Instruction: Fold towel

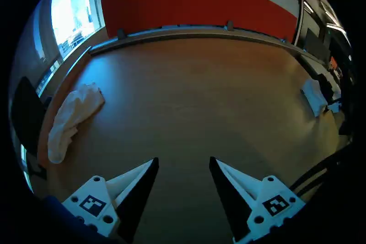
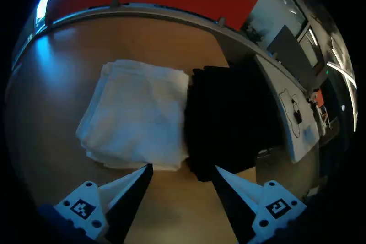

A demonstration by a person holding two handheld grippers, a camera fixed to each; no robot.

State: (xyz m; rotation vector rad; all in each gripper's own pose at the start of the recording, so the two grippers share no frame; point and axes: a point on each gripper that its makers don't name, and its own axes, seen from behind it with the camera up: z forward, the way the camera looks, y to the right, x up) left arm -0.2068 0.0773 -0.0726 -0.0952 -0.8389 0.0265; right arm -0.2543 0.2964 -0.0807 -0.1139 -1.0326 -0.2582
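In the left gripper view a crumpled white towel (image 1: 73,118) lies in a long heap at the far left of the wooden table (image 1: 192,97). My left gripper (image 1: 184,166) is open above bare wood, well to the right of that towel, with nothing between its fingers. A folded white towel stack (image 1: 314,96) sits at the table's right edge. In the right gripper view the same folded white towel stack (image 2: 137,113) lies flat just ahead, beside a folded black stack (image 2: 228,120). My right gripper (image 2: 182,170) is open, just short of the seam between the two stacks.
A red partition (image 1: 196,6) runs along the table's far edge. A dark chair (image 1: 25,111) stands at the left, beneath a bright window (image 1: 73,10). To the right of the table is a white desk (image 2: 293,120) with a cable on it.
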